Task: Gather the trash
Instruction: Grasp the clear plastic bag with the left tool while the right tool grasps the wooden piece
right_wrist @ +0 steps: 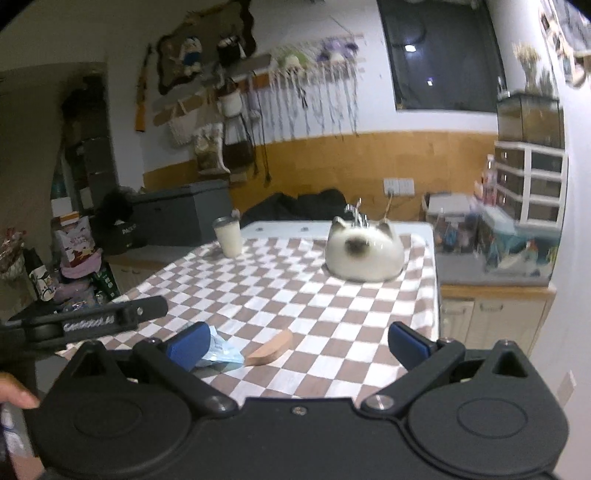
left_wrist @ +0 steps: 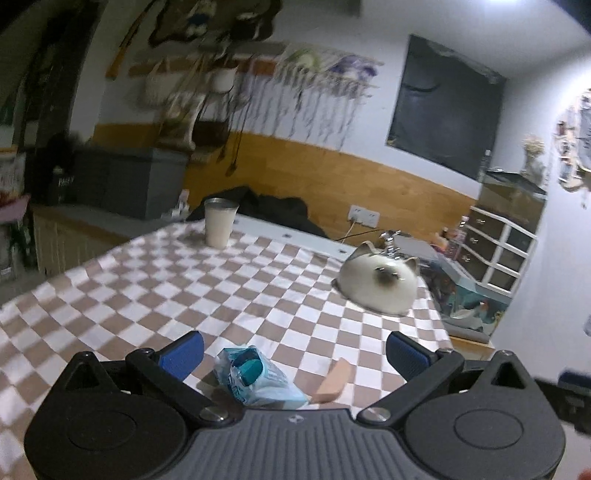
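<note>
Checkered tablecloth (left_wrist: 229,288): one wrapper (left_wrist: 255,376), one cup (left_wrist: 218,222).

A dim room is lit by a ceiling lamp (left_wrist: 517,3) that flares white at the top edge. Both fisheye views bow walls, darken corners and smear distant clutter.

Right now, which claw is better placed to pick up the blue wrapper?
Left. The blue wrapper lies between the open left claw; in the right claw view it sits off behind one finger.
</note>
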